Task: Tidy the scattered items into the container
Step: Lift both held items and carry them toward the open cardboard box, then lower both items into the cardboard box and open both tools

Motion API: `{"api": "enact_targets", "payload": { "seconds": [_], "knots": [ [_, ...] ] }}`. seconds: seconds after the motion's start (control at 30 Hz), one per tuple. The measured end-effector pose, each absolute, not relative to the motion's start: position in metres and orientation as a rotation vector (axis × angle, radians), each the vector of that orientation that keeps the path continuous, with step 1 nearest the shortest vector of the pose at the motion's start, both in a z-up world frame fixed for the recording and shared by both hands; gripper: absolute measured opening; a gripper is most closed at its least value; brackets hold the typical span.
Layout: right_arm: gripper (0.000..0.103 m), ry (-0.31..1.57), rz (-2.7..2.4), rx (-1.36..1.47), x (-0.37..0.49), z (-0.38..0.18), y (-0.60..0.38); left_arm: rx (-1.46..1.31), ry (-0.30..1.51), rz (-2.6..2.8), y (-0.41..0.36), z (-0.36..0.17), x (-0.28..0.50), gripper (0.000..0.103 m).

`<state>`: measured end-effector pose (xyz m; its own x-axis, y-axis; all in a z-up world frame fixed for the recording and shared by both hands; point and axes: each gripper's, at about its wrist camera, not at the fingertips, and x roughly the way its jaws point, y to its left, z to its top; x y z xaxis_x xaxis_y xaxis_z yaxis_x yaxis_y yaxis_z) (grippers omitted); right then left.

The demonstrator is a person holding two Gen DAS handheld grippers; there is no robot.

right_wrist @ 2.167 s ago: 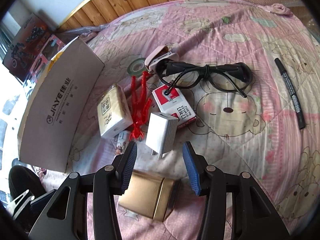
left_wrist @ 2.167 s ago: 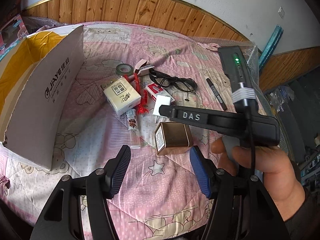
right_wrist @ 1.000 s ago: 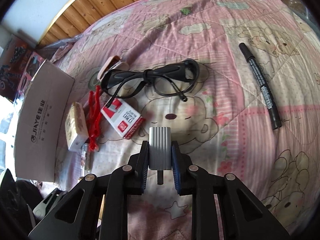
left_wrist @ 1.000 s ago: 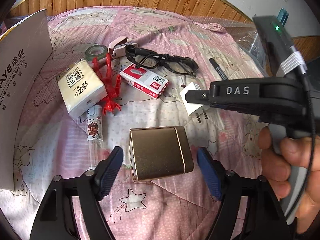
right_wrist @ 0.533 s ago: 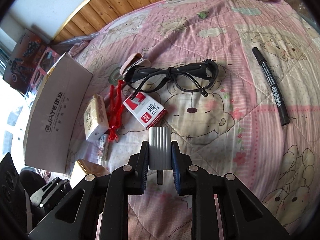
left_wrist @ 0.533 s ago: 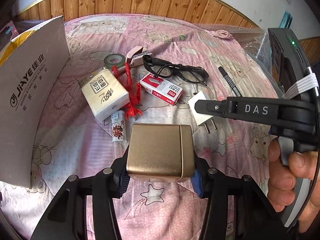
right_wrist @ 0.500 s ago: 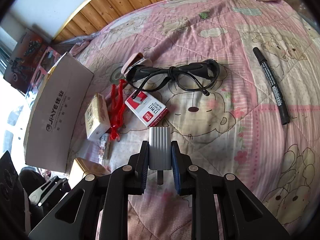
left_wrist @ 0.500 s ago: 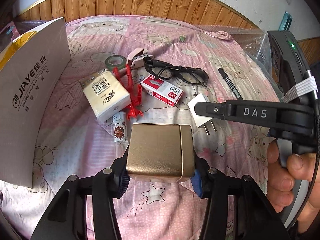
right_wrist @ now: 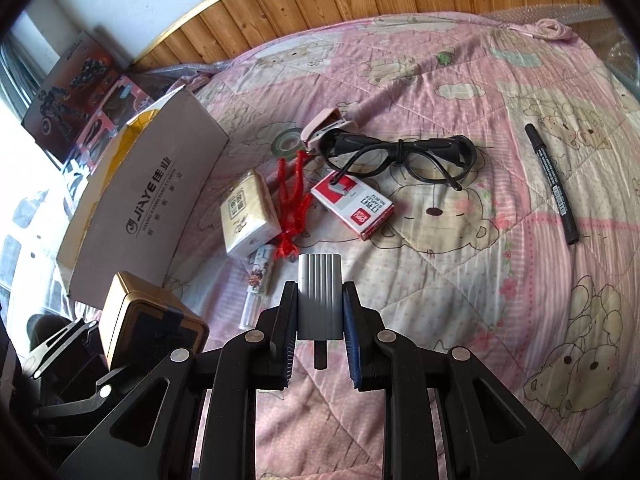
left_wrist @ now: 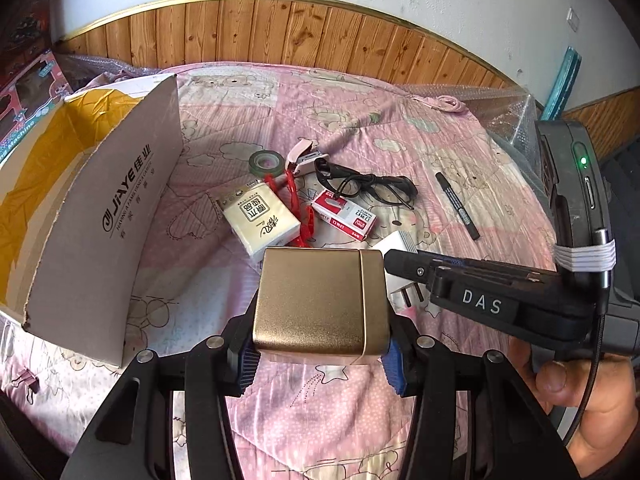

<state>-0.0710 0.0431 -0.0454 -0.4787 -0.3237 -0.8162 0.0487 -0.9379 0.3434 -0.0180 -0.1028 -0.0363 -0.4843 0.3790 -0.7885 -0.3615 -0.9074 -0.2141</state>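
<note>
Both grippers (left_wrist: 320, 354) (right_wrist: 320, 344) loaded beside open cardboard box (left_wrist: 104, 216).

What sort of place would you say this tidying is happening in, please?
Most likely a bedroom at home: the items lie on a pink quilted bedspread printed with cartoon bears, a wood-panelled wall runs behind it, and boxed toys are stacked beside the cardboard box.

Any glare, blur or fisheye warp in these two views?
Left wrist: sheen on the gold tin, wood paneling bowed into an arc, black corners. Right wrist: blown-out white at the left edge, quilt bulging, glasses sharp.
</note>
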Motion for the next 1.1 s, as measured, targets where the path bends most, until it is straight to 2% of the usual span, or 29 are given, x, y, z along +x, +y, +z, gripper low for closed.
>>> {"api": "enact_targets", "payload": {
  "seconds": [1.1],
  "knots": [
    [0.022, -0.205, -2.448, 1.259, -0.071, 0.050, -0.090, -1.135, -0.334, 2.496, -0.239, 0.037, -0.025, 0.051]
  ]
}}
